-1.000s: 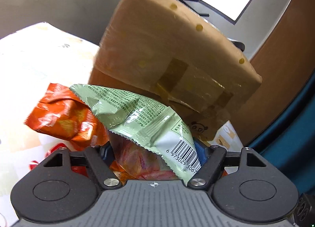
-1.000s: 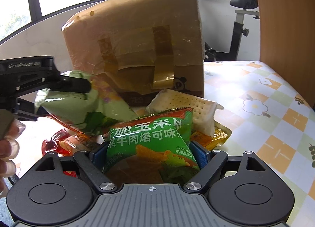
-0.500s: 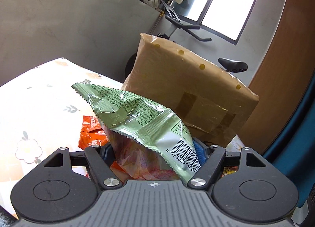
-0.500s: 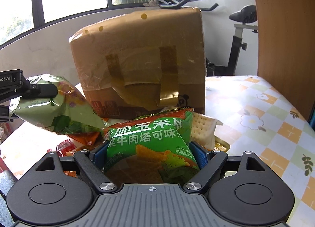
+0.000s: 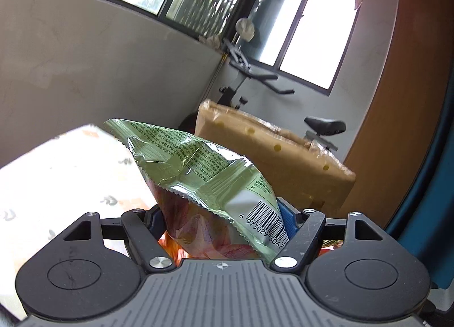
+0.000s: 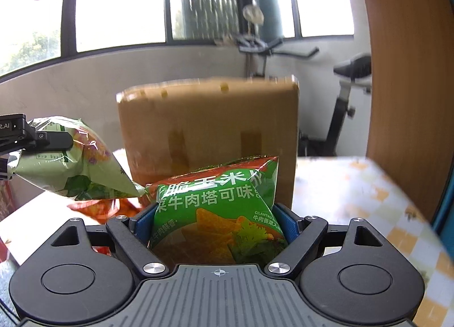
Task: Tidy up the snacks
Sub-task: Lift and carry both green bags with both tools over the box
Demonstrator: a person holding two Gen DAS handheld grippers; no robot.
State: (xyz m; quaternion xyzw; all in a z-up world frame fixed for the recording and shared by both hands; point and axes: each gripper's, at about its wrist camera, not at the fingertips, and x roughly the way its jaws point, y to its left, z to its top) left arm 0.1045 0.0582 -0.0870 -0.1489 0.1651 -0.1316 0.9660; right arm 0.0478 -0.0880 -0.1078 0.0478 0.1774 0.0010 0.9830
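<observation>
1. Holding one snack each: the left gripper point(image 5: 224, 223) has its fingers point(image 5: 286, 220) set wide and pressed on the pale green crinkly foil snack bag with a barcode point(image 5: 198, 173). The bag juts forward and up out of the jaws, clear of the table point(image 5: 56, 179).
2. The right gripper point(image 6: 217, 227) likewise has its blue-padded fingers point(image 6: 283, 223) wide apart, clamped on the bright green puffy corn-chip bag with a red top band point(image 6: 218, 208), which stands upright between them.
3. Landmark: the tall brown taped cardboard box point(image 6: 210, 128) on the table. In the right wrist view the corn-chip bag sits directly in front of the box; the pale green bag hangs in front of its left edge, tip nearly meeting the corn-chip bag. I can't tell if they touch.
4. Orange and red wrappers point(image 6: 102, 209) lie low on the table, in front of the box's left side, under the pale green bag.
5. Handling, as a guess: both bags look light, air-filled, soft and slick, with brittle chips inside. A hard squeeze could crush the contents or pop a seam. A grip across the puffed body, as now, or on the crimped end seam looks safest, since the film may slide.
6. Where either bag should end up isn't visible.
</observation>
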